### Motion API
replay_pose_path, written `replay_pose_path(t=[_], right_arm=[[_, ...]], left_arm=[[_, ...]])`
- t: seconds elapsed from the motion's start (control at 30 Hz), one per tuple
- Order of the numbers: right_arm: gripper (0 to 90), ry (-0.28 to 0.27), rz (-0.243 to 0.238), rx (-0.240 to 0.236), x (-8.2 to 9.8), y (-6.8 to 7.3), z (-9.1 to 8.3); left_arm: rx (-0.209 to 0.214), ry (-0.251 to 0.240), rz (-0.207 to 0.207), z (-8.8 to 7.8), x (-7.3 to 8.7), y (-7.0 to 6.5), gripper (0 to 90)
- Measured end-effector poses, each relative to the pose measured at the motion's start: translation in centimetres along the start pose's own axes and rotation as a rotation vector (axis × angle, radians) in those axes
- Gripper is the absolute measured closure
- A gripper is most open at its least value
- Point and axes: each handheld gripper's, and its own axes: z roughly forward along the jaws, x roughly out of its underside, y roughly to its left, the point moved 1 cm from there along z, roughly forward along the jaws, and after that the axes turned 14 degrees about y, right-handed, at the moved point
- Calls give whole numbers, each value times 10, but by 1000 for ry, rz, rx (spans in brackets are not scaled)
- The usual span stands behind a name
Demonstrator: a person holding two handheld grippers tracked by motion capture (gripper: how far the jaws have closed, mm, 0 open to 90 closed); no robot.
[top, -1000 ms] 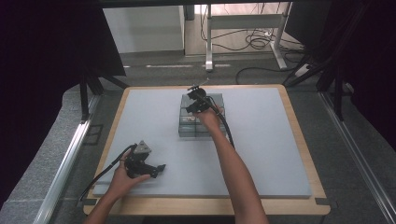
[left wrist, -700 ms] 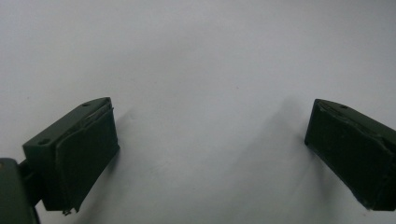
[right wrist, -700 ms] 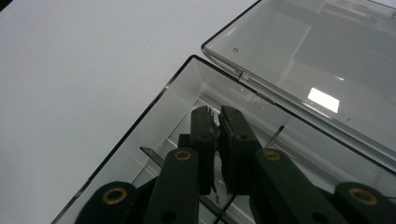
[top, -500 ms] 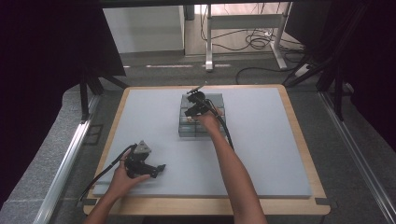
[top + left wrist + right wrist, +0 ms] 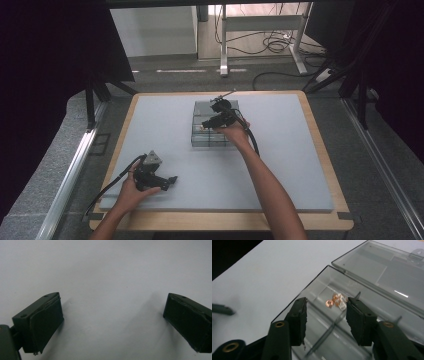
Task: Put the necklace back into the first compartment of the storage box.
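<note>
Just beyond the right gripper — jaws parted — seemingly copper rings.

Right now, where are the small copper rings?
The copper rings lie inside a compartment of the clear plastic box at the mat's middle far side, just ahead of the right gripper, beyond its fingers.

Clear compartment box, lid open

It lies flat on the grey worktop; small copper rings sit in 1 compartment.

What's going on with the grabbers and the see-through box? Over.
Right gripper open over clear box, jaws just opened, nothing between. Copper rings in compartment. Left gripper open on mat.
</note>
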Motion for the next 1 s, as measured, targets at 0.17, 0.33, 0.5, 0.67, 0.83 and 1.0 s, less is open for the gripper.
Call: replay_pose_path(t=[0.17, 0.33, 0.5, 0.67, 0.83, 1.0], right_arm=[[423, -31, -33, -38, 27, 6, -25], [384, -53, -77, -7, 58, 12, -45], [367, -87, -82, 9, 98, 11, -64], [346, -92, -84, 52, 143, 5, -79], [335, -115, -35, 60, 180, -11, -90], [325, -118, 14, 87, 201, -27, -94]], left_arm=[[0, -1, 0, 0, 0, 0, 22], [1, -1, -1, 0, 0, 0, 22], [-2, -2, 2, 0, 0, 0, 23], [-1, -2, 1, 0, 0, 0, 23], [1, -3, -1, 0, 0, 0, 23], [1, -3, -1, 0, 0, 0, 23]])
